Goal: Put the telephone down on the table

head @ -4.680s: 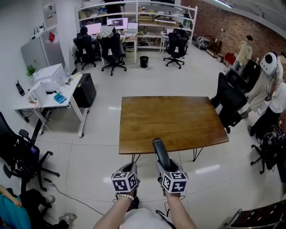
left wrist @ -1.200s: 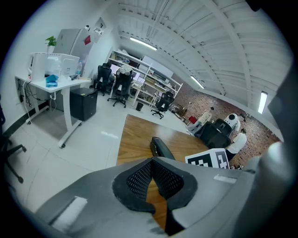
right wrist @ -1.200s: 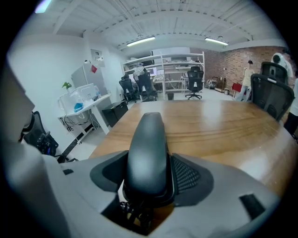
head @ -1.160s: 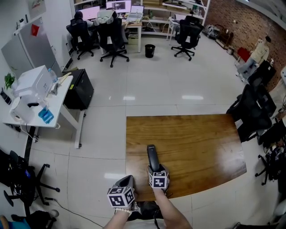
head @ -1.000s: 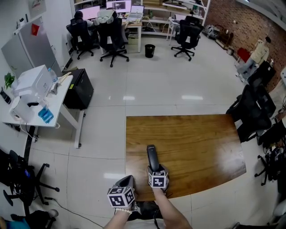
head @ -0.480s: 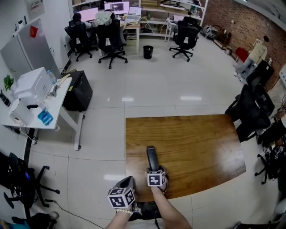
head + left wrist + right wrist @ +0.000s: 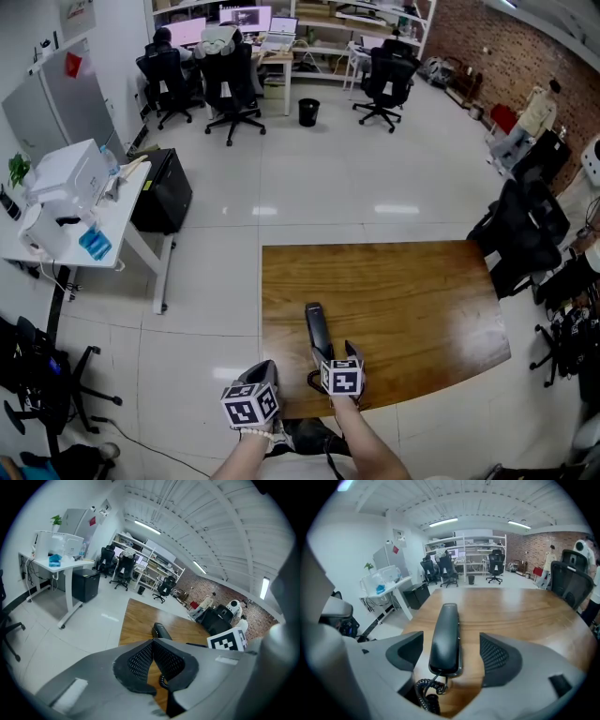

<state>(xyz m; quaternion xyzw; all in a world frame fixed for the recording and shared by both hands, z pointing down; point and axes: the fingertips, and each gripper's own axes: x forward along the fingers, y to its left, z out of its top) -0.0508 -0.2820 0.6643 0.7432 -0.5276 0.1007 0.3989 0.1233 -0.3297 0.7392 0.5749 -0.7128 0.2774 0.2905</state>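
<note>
The black telephone handset (image 7: 316,328) lies flat on the wooden table (image 7: 412,291), near its front left corner. Its coiled cord (image 7: 425,689) trails back off the near edge. My right gripper (image 7: 331,355) hovers just behind and above the handset's near end. Its jaws are opening, and in the right gripper view (image 7: 451,651) they stand wide on either side of the handset (image 7: 445,634) without pressing on it. My left gripper (image 7: 266,369) hangs at the table's front edge, left of the handset, shut and empty. In the left gripper view its pads (image 7: 153,645) meet, with the handset (image 7: 161,631) beyond them.
A white desk (image 7: 66,220) with a printer stands on the left, with a black cabinet (image 7: 161,192) beside it. Black office chairs (image 7: 525,234) crowd the table's right end. Several more chairs and desks (image 7: 225,80) are far back. White tiled floor lies between.
The right gripper has let go of the handset, opened its jaws and lifted back a little toward the near edge. The handset stays on the table. The left gripper has hardly moved.
</note>
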